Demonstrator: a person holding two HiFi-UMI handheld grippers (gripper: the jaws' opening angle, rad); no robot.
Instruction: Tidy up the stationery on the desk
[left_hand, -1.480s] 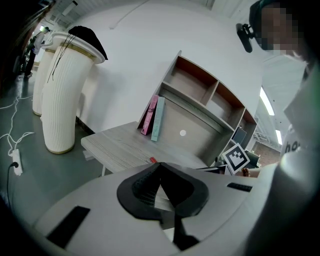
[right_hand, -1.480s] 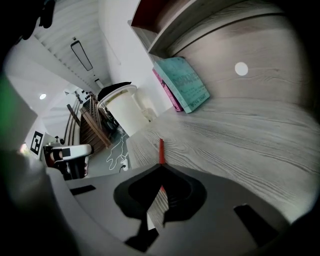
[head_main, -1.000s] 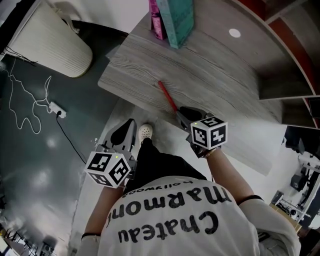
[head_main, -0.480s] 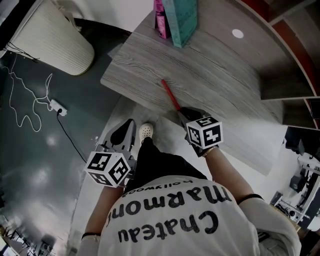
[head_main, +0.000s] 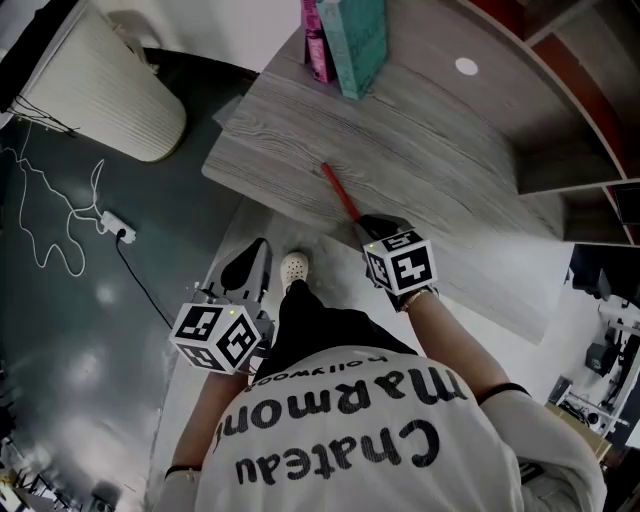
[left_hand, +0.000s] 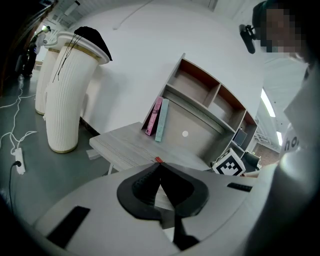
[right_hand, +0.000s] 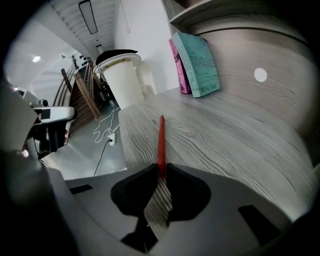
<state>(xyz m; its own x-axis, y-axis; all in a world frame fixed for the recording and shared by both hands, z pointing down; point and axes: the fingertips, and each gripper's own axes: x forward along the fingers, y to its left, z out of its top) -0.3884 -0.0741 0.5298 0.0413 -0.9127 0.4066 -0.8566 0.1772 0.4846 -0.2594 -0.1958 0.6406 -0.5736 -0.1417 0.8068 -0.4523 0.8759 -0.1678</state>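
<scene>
In the head view, your right gripper (head_main: 374, 228) met the near end of the red pen (head_main: 337, 191), which lay on the grey desk (head_main: 430, 150). Your left gripper (head_main: 246, 272) hung off the desk beside your leg.

In the left gripper view, its jaws were pressed together on nothing.

In the right gripper view, the jaws pinched the red pen's near end, and its far tip pointed toward the leaning books (right_hand: 197, 62).

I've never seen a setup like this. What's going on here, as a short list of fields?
Desk: grey wood, shelves behind
Pen: red, near the desk's front edge
Right tool: jaws closed on the pen's near end
Left tool: jaws together, empty, off the desk's side
Books: pink and teal, leaning at the desk's back
</scene>
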